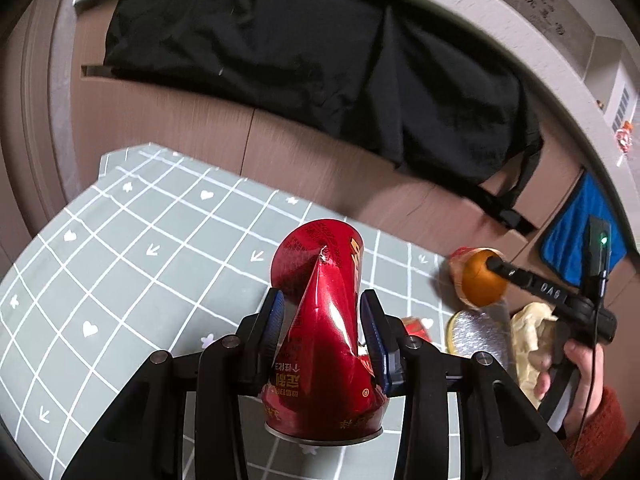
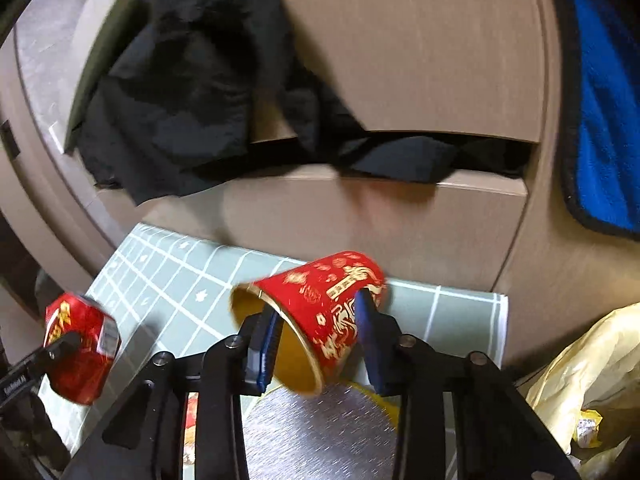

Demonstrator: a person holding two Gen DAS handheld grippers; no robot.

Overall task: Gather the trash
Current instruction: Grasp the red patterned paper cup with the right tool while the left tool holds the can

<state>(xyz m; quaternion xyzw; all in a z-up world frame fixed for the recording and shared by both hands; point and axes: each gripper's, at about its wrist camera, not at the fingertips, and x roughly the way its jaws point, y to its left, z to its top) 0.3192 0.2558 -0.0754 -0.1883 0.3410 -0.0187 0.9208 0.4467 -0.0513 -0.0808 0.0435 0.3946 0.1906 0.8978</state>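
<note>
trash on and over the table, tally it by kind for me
Red cups held in the tongs: 2 (crushed cup in the left tongs, open cup in the right tongs)
Silver foil lids: 1
Yellow bags: 1
Total: 4

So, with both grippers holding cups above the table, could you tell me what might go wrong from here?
1. The left gripper pinches the crushed red cup across a folded crease, so it could slip or buckle further.
2. The right gripper holds the red paper cup tilted, one finger inside the rim; a thin wall may twist free.
3. The foil lid and yellow bag lie just below and could be knocked.
</note>
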